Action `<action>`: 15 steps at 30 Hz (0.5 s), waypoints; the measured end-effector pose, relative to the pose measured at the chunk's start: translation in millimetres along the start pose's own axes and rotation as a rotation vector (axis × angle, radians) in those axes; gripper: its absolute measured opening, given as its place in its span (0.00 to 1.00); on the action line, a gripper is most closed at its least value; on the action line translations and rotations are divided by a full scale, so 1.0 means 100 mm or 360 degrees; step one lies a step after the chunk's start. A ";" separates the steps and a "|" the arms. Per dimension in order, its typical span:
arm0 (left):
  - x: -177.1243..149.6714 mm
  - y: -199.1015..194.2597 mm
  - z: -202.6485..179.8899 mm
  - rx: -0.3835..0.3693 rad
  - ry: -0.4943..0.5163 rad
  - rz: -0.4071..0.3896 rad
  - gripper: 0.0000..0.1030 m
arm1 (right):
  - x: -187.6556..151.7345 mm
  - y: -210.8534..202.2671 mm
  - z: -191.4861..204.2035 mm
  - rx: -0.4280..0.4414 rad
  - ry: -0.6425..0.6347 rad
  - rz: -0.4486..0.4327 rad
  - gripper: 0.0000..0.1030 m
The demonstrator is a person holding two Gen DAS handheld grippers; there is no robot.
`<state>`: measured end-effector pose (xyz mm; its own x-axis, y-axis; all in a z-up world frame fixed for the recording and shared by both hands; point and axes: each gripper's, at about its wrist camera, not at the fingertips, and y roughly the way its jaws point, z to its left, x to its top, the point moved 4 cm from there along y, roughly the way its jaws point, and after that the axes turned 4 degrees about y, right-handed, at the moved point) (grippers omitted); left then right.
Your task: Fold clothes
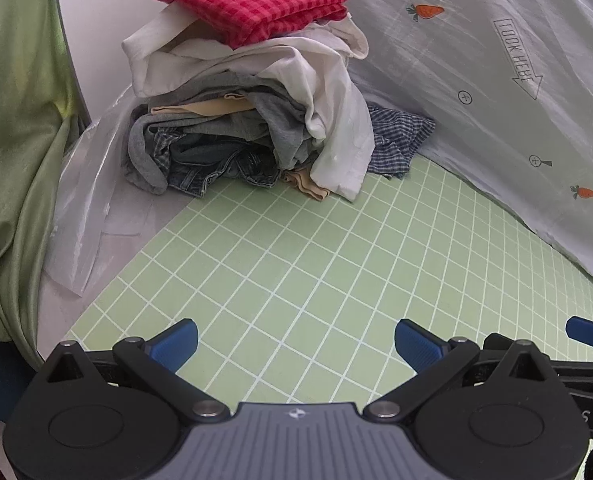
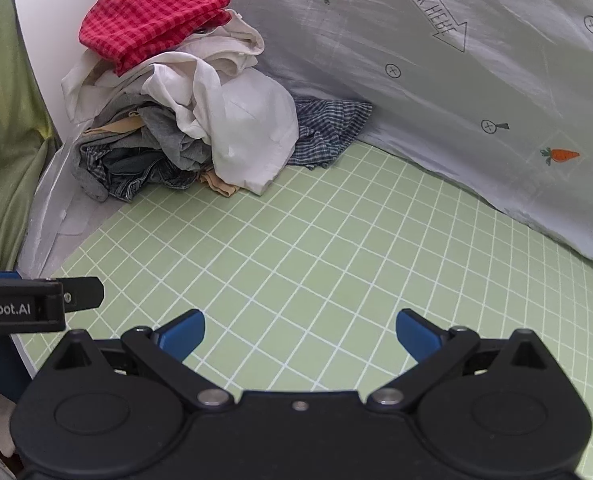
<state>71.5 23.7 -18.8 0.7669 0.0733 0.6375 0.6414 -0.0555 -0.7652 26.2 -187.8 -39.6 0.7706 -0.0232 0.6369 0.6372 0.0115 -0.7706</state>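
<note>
Crowding the far side of the green grid mat (image 1: pixel 296 264) is a pale grey sheet (image 1: pixel 496 120), sloping down from 12 o'clock to 3 o'clock and covering that edge of the mat. A crinkled clear plastic bag (image 1: pixel 84 208) is lying at 10 o'clock, and a green curtain (image 1: pixel 16 140) is hanging beyond it at 9 o'clock, next to a white panel (image 1: pixel 92 40). None of these is lying across the open mat between the grippers and the clothes.

The pile of clothes (image 1: pixel 248 120) is sitting at 11 o'clock, well apart from both grippers, its near edge resting on the mat. A folded red checked cloth (image 1: pixel 252 0) is lying on top; under it white garments (image 1: pixel 328 120) are spilling down the right side, with grey knit, a tan piece (image 1: pixel 308 186) and denim (image 1: pixel 216 168) showing at the bottom. A blue checked shirt (image 1: pixel 396 140) is poking out at the pile's right, against the sheet.

The sheet is carrying small orange carrot prints (image 1: pixel 428 11) and an arrow reading "LOOK HERE" (image 1: pixel 518 60). In the right wrist view the side of the left gripper is showing lettering that ends "nRobot.AI" (image 2: pixel 4 310).

The left gripper (image 1: pixel 296 348) is hovering over bare mat with its blue fingers (image 1: pixel 176 346) spread wide and holding nothing. The right gripper (image 2: pixel 300 338) is doing likewise, fingers (image 2: pixel 182 334) wide apart over the mat, just beside the left one.
</note>
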 end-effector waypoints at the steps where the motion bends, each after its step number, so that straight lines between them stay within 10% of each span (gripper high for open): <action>1: 0.05 0.02 0.03 0.0002 -0.0018 -0.0005 1.00 | 0.05 0.04 0.02 -0.0007 -0.0031 -0.0006 1.00; 15: 1.56 0.53 0.62 0.0067 -0.0270 -0.0185 0.91 | 1.86 0.79 0.77 0.0102 -0.0275 -0.0278 0.93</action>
<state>224.0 93.8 34.4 0.6712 0.2437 0.7001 0.7211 0.0042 -0.6928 220.6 -114.2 20.2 0.6357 0.1407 0.7590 0.7559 0.0860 -0.6491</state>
